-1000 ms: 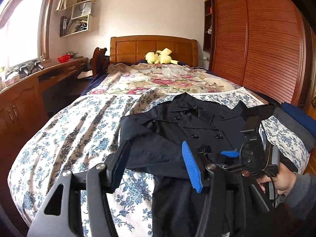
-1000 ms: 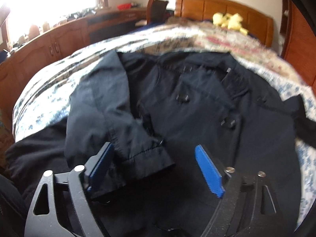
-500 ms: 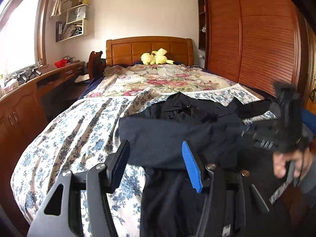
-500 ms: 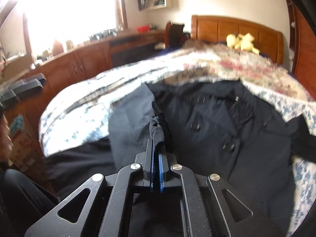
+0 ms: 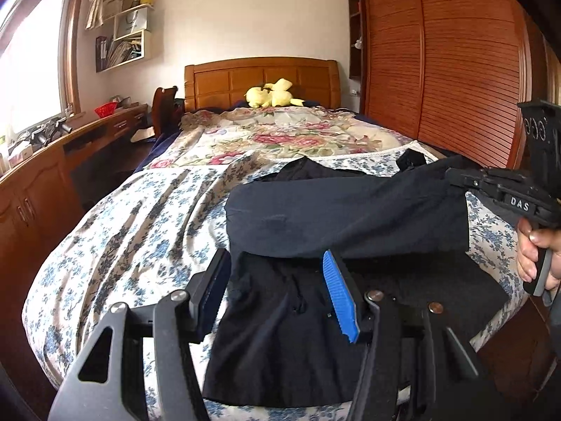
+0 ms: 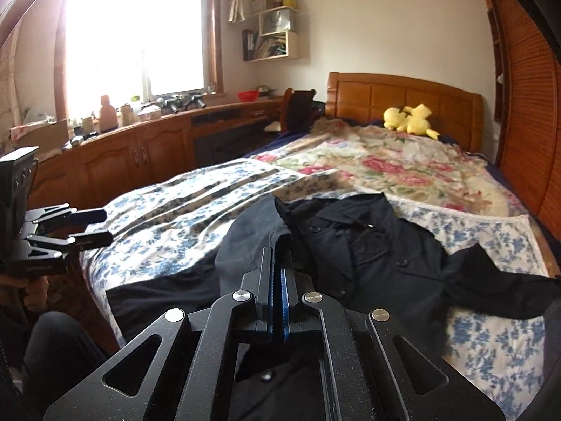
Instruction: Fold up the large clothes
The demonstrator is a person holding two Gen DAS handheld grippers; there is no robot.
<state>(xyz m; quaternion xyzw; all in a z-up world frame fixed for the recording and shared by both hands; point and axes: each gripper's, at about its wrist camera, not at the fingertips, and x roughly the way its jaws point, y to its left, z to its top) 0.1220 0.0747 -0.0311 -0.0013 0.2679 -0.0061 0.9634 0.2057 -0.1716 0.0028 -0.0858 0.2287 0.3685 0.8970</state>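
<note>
A black buttoned coat [image 6: 371,245] lies on the bed's blue floral sheet [image 5: 140,217]. My right gripper [image 6: 278,245] is shut on the coat's sleeve cuff [image 6: 280,236] and holds it lifted. In the left wrist view the sleeve [image 5: 347,210] stretches across the coat to the right gripper [image 5: 455,177] at the far right. My left gripper [image 5: 277,280] is open, jaws wide apart, over the coat's lower part [image 5: 280,333] near the foot of the bed. It also shows in the right wrist view [image 6: 91,226], open.
A floral quilt [image 5: 280,137] and a yellow plush toy [image 5: 273,93] lie toward the wooden headboard [image 5: 263,77]. A wooden cabinet counter with clutter [image 6: 133,140] runs along the left. A slatted wardrobe [image 5: 455,70] stands on the right.
My right gripper closed on the sleeve cuff, then lifted and pulled it to the right across the coat. The left gripper stayed open near the coat's lower part.
</note>
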